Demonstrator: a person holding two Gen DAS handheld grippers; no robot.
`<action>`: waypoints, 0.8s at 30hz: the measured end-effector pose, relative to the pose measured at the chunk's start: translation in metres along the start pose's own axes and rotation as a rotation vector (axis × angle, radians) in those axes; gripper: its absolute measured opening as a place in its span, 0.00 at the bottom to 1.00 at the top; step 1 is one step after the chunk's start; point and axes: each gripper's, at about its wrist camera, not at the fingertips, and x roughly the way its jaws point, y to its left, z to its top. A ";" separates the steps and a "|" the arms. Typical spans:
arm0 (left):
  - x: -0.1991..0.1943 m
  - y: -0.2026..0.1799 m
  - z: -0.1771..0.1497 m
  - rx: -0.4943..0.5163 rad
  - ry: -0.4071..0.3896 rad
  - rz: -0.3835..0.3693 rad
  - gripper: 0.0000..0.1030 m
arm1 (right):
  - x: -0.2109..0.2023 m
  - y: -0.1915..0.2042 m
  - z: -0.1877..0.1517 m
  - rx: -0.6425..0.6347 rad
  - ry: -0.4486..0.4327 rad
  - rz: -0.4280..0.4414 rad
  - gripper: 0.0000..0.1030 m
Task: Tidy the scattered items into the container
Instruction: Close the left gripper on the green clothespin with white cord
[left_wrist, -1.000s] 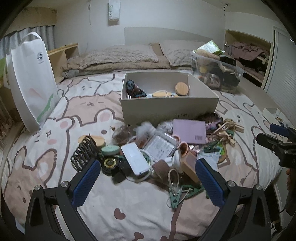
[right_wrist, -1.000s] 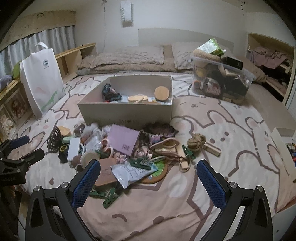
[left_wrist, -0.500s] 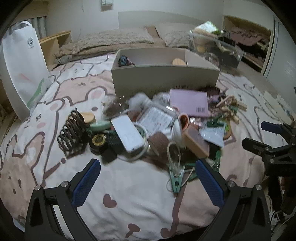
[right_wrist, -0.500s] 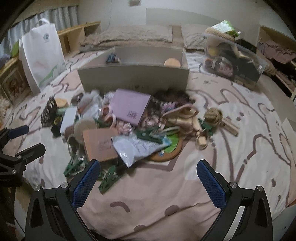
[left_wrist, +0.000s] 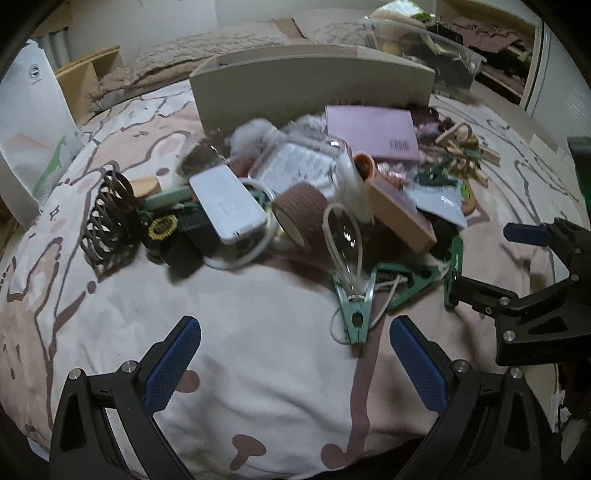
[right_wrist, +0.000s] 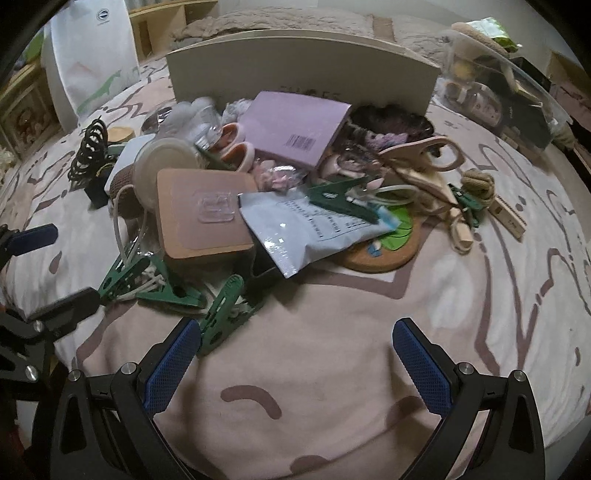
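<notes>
A pile of small items lies on the bed in front of a beige box (left_wrist: 314, 86), which also shows in the right wrist view (right_wrist: 303, 70). The pile holds a purple booklet (left_wrist: 371, 131), a white power bank (left_wrist: 227, 203), a brown tape roll (left_wrist: 301, 214), a tan square case (right_wrist: 203, 218), green clips (left_wrist: 354, 306) (right_wrist: 221, 314) and a white packet (right_wrist: 310, 229). My left gripper (left_wrist: 295, 365) is open and empty, low over the bedsheet before the pile. My right gripper (right_wrist: 297, 363) is open and empty, with a green clip at its left finger.
A white tote bag (left_wrist: 29, 122) stands at the left. A clear plastic bin (right_wrist: 498, 96) full of things sits at the back right. Pillows (left_wrist: 207, 55) lie behind the box. A cork coaster (right_wrist: 384, 254) and wooden scissors (right_wrist: 424, 155) lie right of the pile.
Both grippers have dropped lower and moved closer to the pile; the items look larger and the box's inside is now hidden behind its front wall. Both stay open.
</notes>
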 end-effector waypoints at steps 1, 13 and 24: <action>0.003 -0.001 -0.001 0.005 0.007 0.000 1.00 | 0.002 0.000 0.000 0.003 0.005 0.006 1.00; 0.026 0.001 -0.017 -0.014 0.043 -0.017 1.00 | 0.013 0.011 -0.015 -0.028 -0.061 -0.013 1.00; 0.032 -0.003 -0.019 -0.010 0.021 -0.007 1.00 | 0.018 0.010 -0.019 0.005 -0.098 -0.011 1.00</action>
